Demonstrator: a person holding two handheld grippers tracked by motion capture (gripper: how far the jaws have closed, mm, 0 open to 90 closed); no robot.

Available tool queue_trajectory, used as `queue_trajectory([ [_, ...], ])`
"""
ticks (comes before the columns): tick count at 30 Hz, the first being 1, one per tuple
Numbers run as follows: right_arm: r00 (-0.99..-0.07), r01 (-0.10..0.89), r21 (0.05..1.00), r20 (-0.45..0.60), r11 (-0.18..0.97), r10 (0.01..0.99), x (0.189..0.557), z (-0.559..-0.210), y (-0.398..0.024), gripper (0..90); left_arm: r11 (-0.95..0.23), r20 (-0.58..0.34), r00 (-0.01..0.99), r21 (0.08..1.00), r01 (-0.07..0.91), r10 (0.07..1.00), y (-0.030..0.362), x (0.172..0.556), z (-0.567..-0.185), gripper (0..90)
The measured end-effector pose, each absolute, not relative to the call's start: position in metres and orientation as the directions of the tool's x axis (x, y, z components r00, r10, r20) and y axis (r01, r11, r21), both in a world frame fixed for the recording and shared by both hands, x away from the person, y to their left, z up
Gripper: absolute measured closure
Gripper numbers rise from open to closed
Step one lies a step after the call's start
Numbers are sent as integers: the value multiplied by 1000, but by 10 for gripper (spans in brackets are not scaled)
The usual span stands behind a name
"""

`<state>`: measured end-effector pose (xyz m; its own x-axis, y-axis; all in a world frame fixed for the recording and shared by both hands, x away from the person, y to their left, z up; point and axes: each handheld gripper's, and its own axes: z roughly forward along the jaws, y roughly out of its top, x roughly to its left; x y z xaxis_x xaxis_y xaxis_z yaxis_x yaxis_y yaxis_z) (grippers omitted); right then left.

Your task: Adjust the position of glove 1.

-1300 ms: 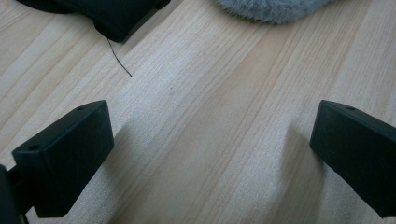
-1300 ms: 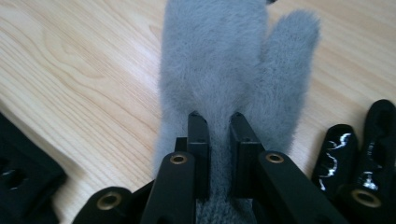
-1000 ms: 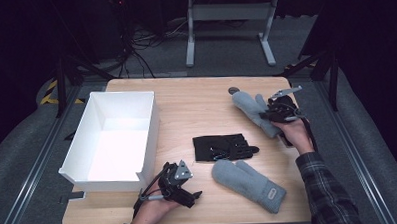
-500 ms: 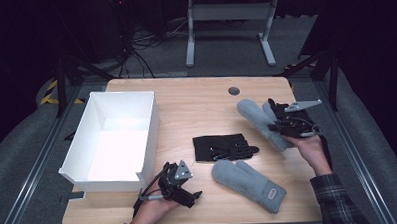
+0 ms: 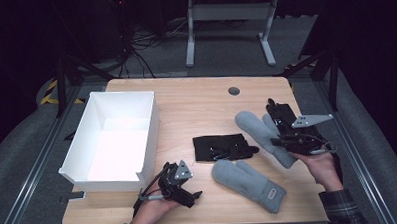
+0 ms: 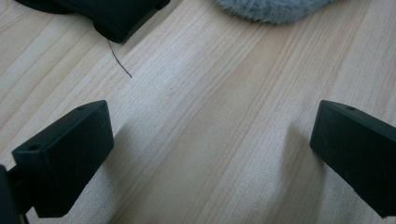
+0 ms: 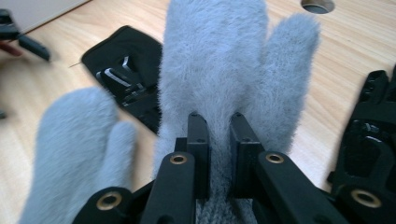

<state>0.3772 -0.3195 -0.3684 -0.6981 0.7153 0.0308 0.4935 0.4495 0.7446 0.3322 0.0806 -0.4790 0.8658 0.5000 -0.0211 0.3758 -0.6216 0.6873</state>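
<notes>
My right gripper (image 7: 218, 140) clamps narrowly on the cuff of 1 fluffy grey mitten (image 7: 219, 65), now carried from the far right edge towards the middle of the table (image 5: 196, 99). It hangs beside the second grey mitten (image 5: 249, 183) and a black glove (image 5: 223, 147), likely pairing them. My left gripper (image 6: 210, 154) rests wide open, holding nothing, near the white box (image 5: 149, 123).
</notes>
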Motion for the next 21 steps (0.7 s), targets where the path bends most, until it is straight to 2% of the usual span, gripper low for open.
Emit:
queue_trajectory([
  [21, -797, 415, 746, 23, 520, 603, 308, -367, -302, 822, -622, -21, 866, 687, 376, 500, 81, 332, -479, 0],
])
